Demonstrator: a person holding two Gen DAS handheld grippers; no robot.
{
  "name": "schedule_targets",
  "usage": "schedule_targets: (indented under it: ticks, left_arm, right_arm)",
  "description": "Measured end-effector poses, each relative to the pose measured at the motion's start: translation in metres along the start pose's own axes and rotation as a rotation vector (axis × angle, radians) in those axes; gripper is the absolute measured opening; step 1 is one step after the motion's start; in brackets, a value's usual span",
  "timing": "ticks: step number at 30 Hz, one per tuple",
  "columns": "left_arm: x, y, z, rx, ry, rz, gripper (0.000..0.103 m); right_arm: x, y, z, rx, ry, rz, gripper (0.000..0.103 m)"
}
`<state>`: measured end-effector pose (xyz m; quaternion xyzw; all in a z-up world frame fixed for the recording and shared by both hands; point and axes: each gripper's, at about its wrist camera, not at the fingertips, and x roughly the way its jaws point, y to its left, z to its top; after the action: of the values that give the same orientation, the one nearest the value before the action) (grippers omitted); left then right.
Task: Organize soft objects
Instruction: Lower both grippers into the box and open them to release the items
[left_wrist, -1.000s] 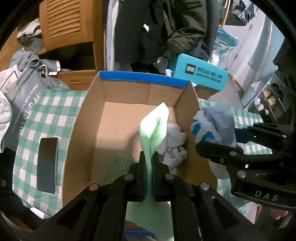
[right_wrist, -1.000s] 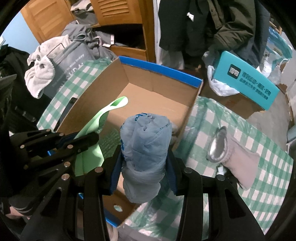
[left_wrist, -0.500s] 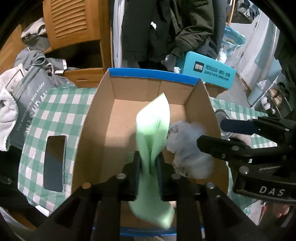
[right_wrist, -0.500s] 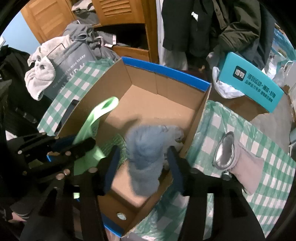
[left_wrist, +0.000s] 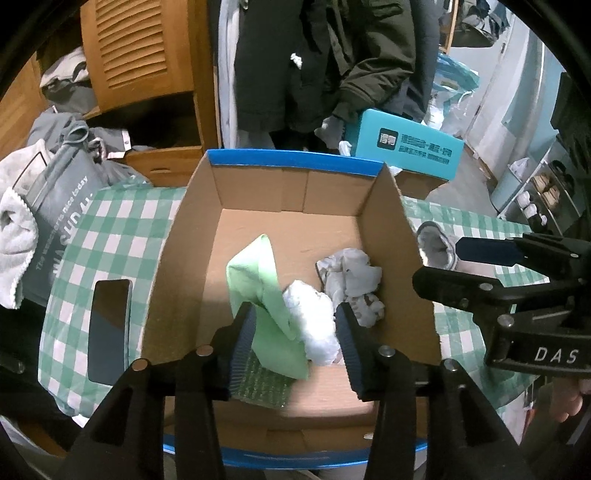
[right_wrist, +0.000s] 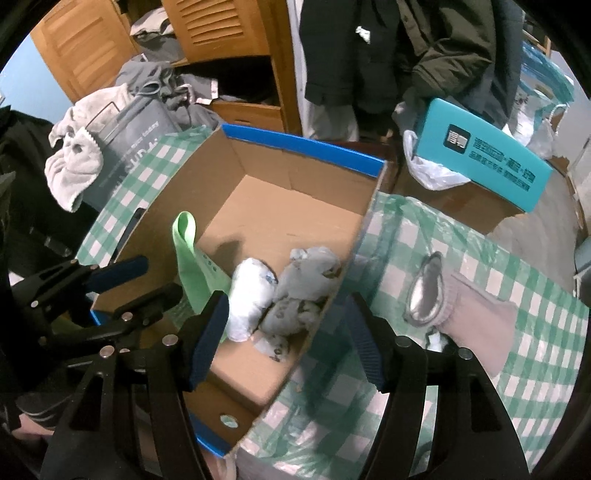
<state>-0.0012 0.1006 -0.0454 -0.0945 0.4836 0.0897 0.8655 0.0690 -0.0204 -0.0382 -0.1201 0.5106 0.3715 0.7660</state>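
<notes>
Both your grippers have just been opening over the cardboard box (left_wrist: 399, 236), left gripper (left_wrist: 293, 341) loose around the green cloth (left_wrist: 266, 295), right gripper (right_wrist: 288, 332) empty, nearer the grey sock (right_wrist: 476, 317) lying rightward on the table (right_wrist: 546, 354).

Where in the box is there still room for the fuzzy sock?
The box has bare floor along its far wall and in the far left corner, beyond the green cloth. The near right side is crowded: the white bundle and grey bundle lie bunched there. The sock lies outside on the checked cloth.
</notes>
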Motion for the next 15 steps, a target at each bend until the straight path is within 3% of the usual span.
schedule_targets:
  ticks: [15]
  left_arm:
    - [-0.003, -0.032, -0.001, 0.057, 0.004, -0.030, 0.054]
  right_arm:
    - [-0.018, -0.035, -0.022, 0.058, -0.013, -0.039, 0.070]
